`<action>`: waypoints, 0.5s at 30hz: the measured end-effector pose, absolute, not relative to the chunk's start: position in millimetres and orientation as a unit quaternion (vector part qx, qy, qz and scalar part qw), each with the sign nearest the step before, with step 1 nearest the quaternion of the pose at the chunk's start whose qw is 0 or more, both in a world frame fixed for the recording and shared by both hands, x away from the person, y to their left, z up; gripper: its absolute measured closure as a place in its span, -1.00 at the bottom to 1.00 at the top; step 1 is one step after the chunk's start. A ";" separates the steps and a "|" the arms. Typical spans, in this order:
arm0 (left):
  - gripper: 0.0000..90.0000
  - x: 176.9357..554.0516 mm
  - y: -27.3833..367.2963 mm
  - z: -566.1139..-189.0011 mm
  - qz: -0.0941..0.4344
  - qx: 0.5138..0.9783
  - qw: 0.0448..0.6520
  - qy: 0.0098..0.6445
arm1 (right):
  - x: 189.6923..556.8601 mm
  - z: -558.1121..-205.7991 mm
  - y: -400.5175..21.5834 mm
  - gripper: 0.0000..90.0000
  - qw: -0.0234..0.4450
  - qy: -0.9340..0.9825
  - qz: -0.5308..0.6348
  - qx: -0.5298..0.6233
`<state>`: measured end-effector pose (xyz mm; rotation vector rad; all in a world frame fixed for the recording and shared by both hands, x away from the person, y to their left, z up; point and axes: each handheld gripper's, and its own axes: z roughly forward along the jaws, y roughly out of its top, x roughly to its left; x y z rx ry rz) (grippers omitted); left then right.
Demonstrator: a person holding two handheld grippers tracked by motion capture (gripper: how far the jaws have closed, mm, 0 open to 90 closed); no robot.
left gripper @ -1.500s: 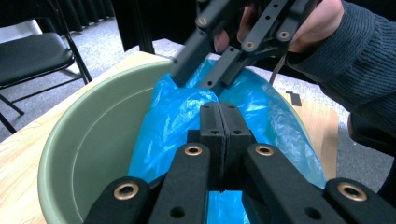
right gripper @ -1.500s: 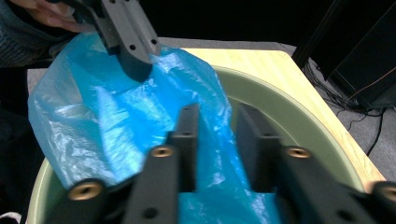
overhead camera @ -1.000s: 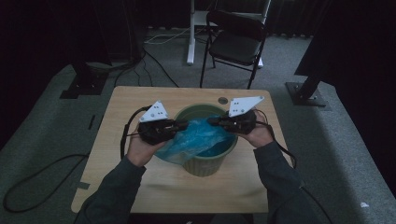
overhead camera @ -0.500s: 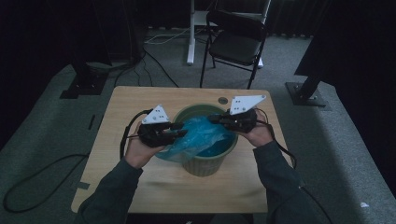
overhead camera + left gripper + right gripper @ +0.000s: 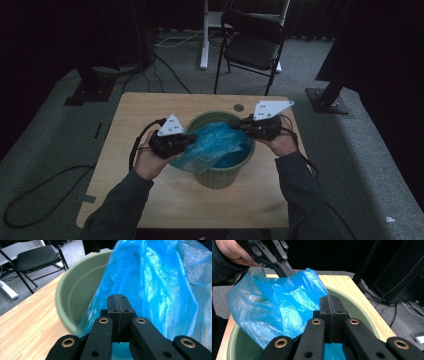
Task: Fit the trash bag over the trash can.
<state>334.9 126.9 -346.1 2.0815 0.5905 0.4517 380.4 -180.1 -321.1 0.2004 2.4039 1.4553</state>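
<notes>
A round green bin (image 5: 220, 176) stands in the middle of the wooden table (image 5: 150, 110), and a crumpled blue plastic bag (image 5: 215, 145) lies in its mouth. My left gripper (image 5: 191, 140) sits at the bin's left rim. Its jaws have just been closing and are now shut on the bag's left edge (image 5: 155, 285), which drapes outside the rim (image 5: 72, 290). My right gripper (image 5: 235, 123) is at the far right rim, shut on the bag's other edge (image 5: 274, 302). In the right gripper view the left gripper (image 5: 287, 272) holds the film up.
A black folding chair (image 5: 255, 47) stands beyond the table's far edge. Stand bases (image 5: 330, 100) and cables (image 5: 45, 185) lie on the grey carpet. A small round grommet (image 5: 238, 107) is in the tabletop behind the bin.
Both hands stay about where they were at the bin's rim. The bag's left edge has shifted slightly by the left gripper.
</notes>
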 end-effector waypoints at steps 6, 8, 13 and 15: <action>0.99 337.4 141.6 -345.3 0.193 0.830 0.453 0.261 | 380.9 -326.6 -184.6 0.99 0.159 0.842 0.509 0.078; 0.99 338.4 146.9 -345.8 0.193 0.826 0.456 0.270 | 380.8 -328.7 -185.5 0.99 0.158 0.843 0.507 0.079; 0.99 339.4 158.8 -347.9 0.196 0.821 0.455 0.283 | 380.5 -334.7 -190.8 0.99 0.155 0.845 0.505 0.085; 0.99 339.8 162.3 -348.4 0.196 0.819 0.455 0.289 | 380.2 -336.7 -193.3 0.99 0.154 0.845 0.505 0.088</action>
